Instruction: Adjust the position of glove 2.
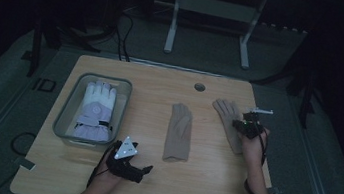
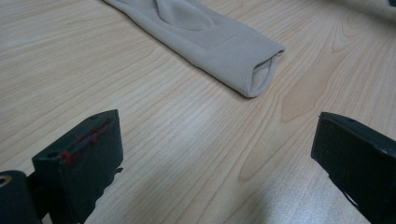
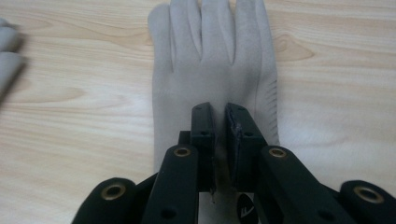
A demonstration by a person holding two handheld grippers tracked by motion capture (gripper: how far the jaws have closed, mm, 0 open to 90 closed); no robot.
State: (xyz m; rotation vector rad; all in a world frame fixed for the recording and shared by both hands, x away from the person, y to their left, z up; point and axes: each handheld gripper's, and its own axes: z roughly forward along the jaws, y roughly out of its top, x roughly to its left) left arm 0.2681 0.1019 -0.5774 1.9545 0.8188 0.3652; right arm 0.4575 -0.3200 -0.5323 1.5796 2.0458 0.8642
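Two beige gloves lie flat on the wooden table. On the right one sits my right gripper, shut, with a fold of the glove's palm pinched between its jaws. The other beige glove lies in the middle of the table, cuff toward the person. My left gripper rests near the front edge, open, with bare wood between its jaws and that cuff a short way ahead.
A clear bin at the left holds a white and lavender glove. A round cable hole sits near the table's far edge. Behind the table stand a white frame's legs and floor cables.
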